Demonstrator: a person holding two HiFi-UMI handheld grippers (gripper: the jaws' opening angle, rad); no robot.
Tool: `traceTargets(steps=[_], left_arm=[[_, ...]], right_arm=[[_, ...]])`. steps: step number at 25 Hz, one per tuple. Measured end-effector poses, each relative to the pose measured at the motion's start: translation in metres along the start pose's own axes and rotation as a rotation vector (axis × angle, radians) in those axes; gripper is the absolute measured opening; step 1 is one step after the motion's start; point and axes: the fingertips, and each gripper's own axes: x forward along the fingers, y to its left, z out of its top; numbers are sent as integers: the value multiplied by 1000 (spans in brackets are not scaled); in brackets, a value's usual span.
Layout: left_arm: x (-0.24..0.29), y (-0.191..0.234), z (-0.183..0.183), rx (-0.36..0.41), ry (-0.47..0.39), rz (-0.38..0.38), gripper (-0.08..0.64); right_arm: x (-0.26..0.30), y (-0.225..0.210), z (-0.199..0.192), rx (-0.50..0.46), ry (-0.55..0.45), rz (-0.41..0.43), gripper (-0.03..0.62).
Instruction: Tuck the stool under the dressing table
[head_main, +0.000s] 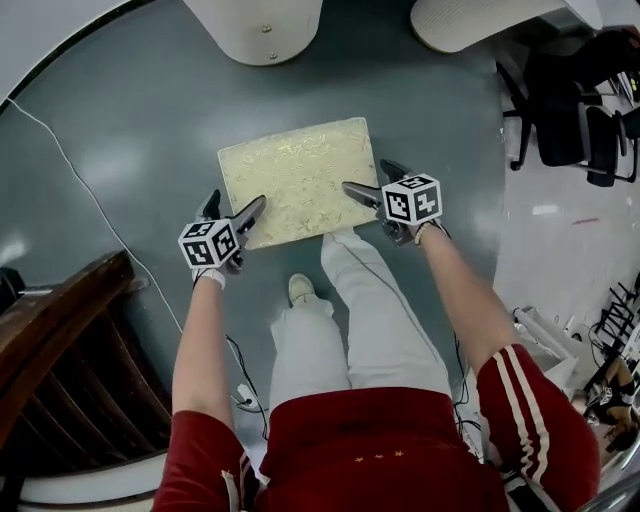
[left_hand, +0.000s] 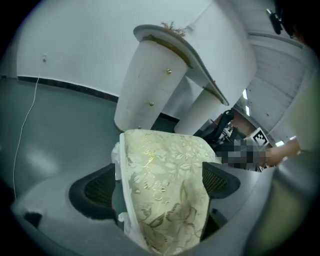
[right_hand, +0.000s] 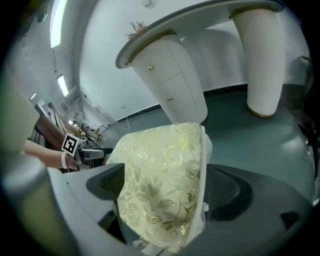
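1. You stand over a rectangular stool (head_main: 298, 180) whose padded seat is covered in cream brocade with a shiny gold leaf-and-flower pattern.
2. Your left gripper (head_main: 232, 208) is clamped on the seat's near left corner. In the left gripper view, the dark mesh-textured pads (left_hand: 95, 189) press the cushion from both sides, and the fabric fills the gap between them.
3. Your right gripper (head_main: 375, 182) is clamped on the seat's right edge in the same way. The right gripper view shows the patterned cloth pinched between its jaws.
4. The stool rests on a smooth, grey-green floor (head_main: 130, 130), just beyond your white trouser legs (head_main: 345, 320) and one pale shoe (head_main: 300, 289).
5. The white dressing table (right_hand: 170, 65) has a curved top on two rounded, finely ribbed pedestals. One pedestal has small gold knobs. The stool sits short of the table, with bare floor between them.
6. A thin white cable (head_main: 80, 180) trails across the floor on your left. Dark wooden furniture (head_main: 60, 340) with curved rails sits nearer, beside your left arm.
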Motion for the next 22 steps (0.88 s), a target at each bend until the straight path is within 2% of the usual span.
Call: traceTargets(steps=[4,6,9,12,14,16,20,22], left_arm=[[12,29,-18,-161,-19,-10,546],[10,28,-24,-202,-16,-39,548],[14,12,-37,-202,52,-112,548],[32,18,-40,-243,111,-153,549],[39,22,-38,-244,122,-152,554],[40,21,-37,-236,120,-146,544],[37,21,-34,-228,89,-126,520],[34,18,-32,-228,73,-109,498]], right_arm=[[26,-10,-19,55,13,8,500],[31,-7,-26,57,18,33,502],[33,-7,-29,53,30,78,520],[53,-15,-27,114,54,127,545],[62,-18,-26,147,60,151,566],[62,-19,-26,149,57,153,549],[60,-20,-27,133,46,112,534],[54,-18,-25,126,39,90,503]])
